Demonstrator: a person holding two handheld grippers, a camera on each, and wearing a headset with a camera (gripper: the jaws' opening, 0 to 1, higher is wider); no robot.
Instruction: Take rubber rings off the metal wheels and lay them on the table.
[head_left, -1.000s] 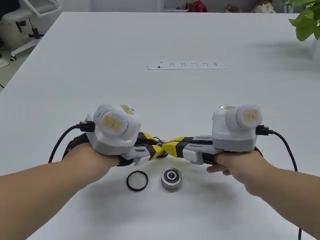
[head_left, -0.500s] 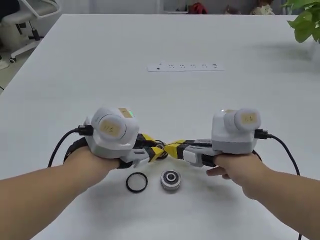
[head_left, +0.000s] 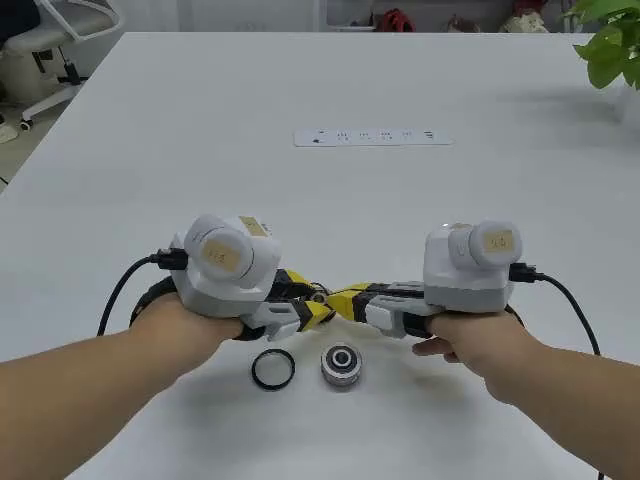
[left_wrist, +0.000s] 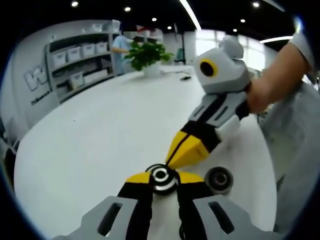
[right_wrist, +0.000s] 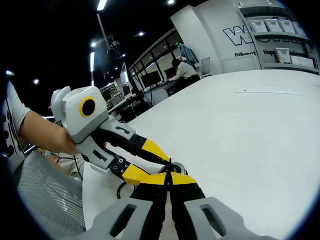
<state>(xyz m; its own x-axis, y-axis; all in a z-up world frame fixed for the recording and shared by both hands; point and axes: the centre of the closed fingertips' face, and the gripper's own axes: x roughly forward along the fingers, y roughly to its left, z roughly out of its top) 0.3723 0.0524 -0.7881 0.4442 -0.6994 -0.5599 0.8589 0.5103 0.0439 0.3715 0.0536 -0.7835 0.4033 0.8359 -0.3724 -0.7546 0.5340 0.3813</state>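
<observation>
The broad white matte counter (head_left: 150, 150) carries few things. Near its front edge a silvery round metal wheel (head_left: 342, 362) lies flat, hub upward. Just left of the wheel, close but not touching it, a thin black rubber ring (head_left: 272, 368) lies flat (loose, with bare counter showing through it). Well beyond the wheel sits a long white power strip (head_left: 372, 137). Far beyond the wheel and to its right stands a green leafy plant in a white pot (left_wrist: 145, 52).

The left gripper (left_wrist: 164, 178) clamps a metal wheel (left_wrist: 162, 176), its rubber ring (left_wrist: 151, 169) pinched by the right gripper (left_wrist: 172, 157).
</observation>
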